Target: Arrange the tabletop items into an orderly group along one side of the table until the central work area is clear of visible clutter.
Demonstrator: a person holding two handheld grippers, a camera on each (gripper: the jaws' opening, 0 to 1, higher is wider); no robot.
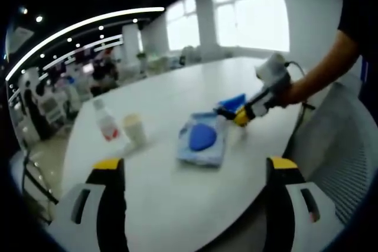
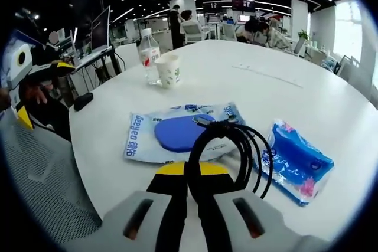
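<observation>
In the right gripper view, my right gripper (image 2: 190, 190) was pinching a coiled black cable (image 2: 227, 151) at lower centre, over the wet-wipes pack (image 2: 177, 133). The blue tissue pack (image 2: 295, 162) lay at right, and the bottle (image 2: 149, 56) and paper cup (image 2: 169, 70) stood upper left. My left gripper (image 1: 195, 175) was spread wide above the white table (image 1: 177, 205).

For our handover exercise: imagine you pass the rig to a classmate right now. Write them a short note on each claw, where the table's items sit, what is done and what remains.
Left claw: open, held above the near table edge, holding nothing.
Right claw: shut on the coiled black cable, over the white round table.
Flat pale-blue wipes pack with dark-blue lid lies mid-table; small bright-blue tissue packet is beside it.
Clear plastic water bottle and white paper cup stand together near the far edge.
Done: cable picked up.
Left: place the cable, then move both packs to one side, probably beside the bottle and cup.
</observation>
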